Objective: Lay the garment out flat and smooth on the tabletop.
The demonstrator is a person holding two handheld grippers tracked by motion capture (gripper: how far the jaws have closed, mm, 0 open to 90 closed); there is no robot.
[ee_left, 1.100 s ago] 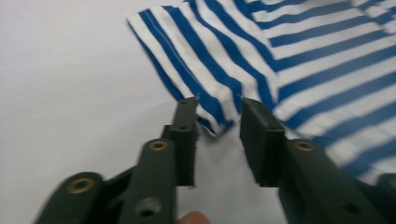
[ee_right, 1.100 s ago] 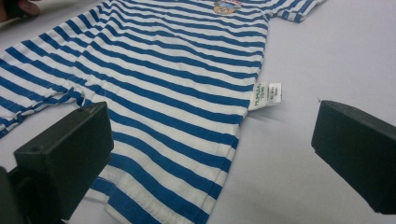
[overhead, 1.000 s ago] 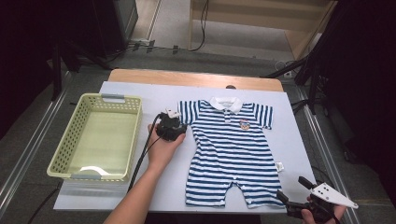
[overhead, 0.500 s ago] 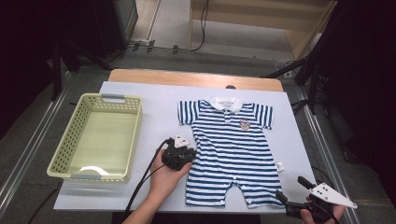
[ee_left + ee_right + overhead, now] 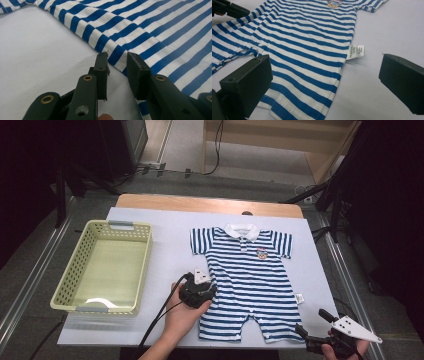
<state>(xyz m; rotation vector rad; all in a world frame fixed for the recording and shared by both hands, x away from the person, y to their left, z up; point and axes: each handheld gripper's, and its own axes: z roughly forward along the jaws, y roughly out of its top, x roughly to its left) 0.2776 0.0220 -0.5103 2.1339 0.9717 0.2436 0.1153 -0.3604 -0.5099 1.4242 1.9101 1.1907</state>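
A blue-and-white striped baby romper [image 5: 247, 280] lies flat on the white mat, collar at the far side. My left gripper [image 5: 209, 291] rests at the romper's left edge, near the waist. In the left gripper view its jaws [image 5: 117, 56] stand a narrow gap apart. They have just been opening, and the striped hem [image 5: 117, 58] lies at their tips unpinched. My right gripper [image 5: 311, 321] sits at the mat's near right corner, beside the romper's right leg. Its jaws [image 5: 325, 66] are wide open, with the romper [image 5: 304, 37] in front of them.
A pale green slotted basket [image 5: 65, 280] stands to the left on the mat [image 5: 165, 235]. A small white care label [image 5: 355, 51] sticks out from the romper's right side seam. Wooden table edge and dark floor with cables lie beyond.
My left gripper has moved from beside the romper's left sleeve toward the near side, along the left edge to the waist. The right gripper has stayed put.
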